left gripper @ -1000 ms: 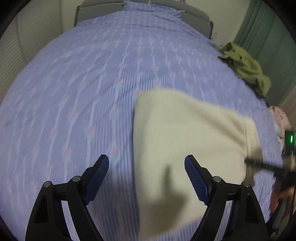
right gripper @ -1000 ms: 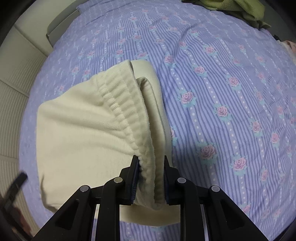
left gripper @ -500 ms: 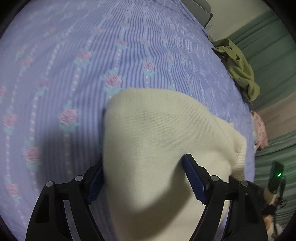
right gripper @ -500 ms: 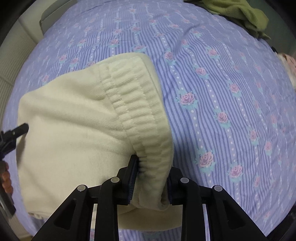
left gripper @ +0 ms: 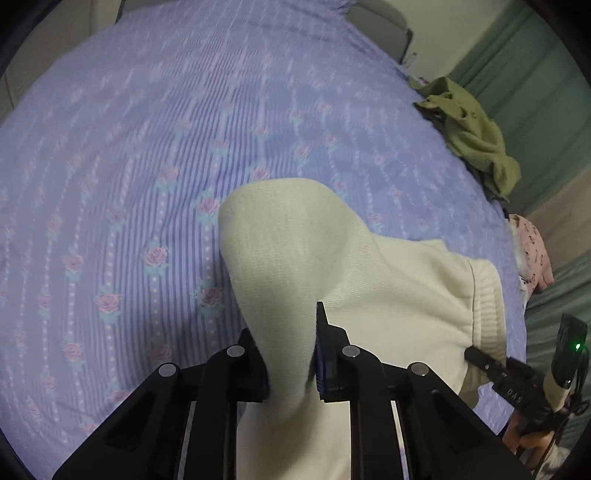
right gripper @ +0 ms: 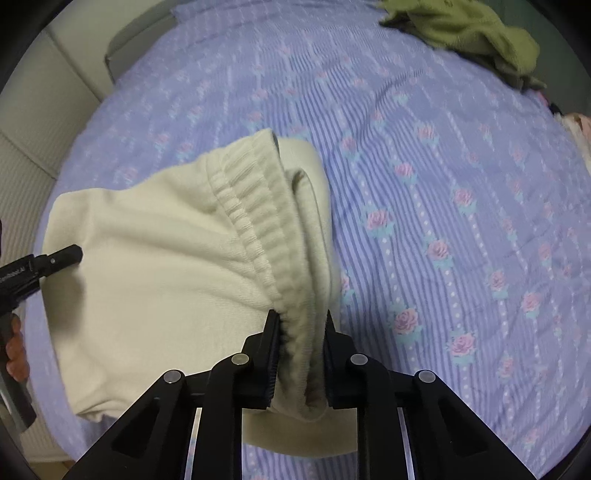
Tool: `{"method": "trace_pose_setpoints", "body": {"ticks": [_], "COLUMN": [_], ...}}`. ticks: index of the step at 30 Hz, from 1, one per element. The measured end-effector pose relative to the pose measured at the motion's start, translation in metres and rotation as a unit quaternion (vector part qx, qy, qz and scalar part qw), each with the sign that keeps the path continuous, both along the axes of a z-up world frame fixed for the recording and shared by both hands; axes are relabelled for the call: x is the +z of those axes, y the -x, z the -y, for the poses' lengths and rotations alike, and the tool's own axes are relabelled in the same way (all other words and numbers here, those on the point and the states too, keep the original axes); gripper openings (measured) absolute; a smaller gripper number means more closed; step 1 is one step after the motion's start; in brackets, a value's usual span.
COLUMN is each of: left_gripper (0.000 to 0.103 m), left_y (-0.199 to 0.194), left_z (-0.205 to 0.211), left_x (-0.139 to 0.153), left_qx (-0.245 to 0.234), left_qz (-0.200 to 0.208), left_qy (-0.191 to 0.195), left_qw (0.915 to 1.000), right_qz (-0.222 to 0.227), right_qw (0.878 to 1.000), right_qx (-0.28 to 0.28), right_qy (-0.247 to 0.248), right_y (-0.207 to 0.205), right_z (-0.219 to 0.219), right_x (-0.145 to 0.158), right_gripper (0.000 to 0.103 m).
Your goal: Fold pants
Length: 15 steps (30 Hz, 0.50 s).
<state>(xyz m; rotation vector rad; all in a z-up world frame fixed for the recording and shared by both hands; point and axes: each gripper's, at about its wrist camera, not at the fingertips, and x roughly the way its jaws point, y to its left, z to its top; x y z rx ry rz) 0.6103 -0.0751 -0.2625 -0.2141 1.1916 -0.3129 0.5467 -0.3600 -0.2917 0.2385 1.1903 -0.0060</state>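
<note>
Cream pants [left gripper: 388,280] hang from both my tongs above the bed [left gripper: 147,147]. Left tongs [left gripper: 291,365] have just closed, pinching the fabric; right tongs [right gripper: 299,354] clamp the waistband [right gripper: 255,221].

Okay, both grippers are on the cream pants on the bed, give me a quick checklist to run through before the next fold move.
1. Left gripper has cloth: ok. Its jaws have just been closing and now pinch a fold of the cream pants.
2. Right gripper has cloth: ok, shut on the ribbed waistband.
3. All layers caught at each grip: cannot tell; the cloth hides this.
4. Pants lifted off the bedspread: not ok; much of the cloth lies on it.
5. Landing area free: ok; the green garment lies far off near the bed's edge.
6. Cloth smooth between the grippers: not ok; it sags and creases.
</note>
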Motion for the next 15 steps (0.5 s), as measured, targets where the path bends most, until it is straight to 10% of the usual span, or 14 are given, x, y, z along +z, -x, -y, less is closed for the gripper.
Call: {"method": "trace_pose_setpoints", "body": {"ticks": [15], "left_gripper": [0.017], "left_y": [0.093], "left_z": [-0.051], "left_x": [0.118], "left_qx": [-0.025], "left_qz": [0.086], "left_qy": [0.004], "left_qw": [0.996], "right_qz": [0.145], "right_qw": [0.988], "right_qx": [0.032], "right_qy": [0.03], "right_y": [0.098], "right_z": [-0.044], "right_x": [0.141], "right_gripper": [0.015]}}
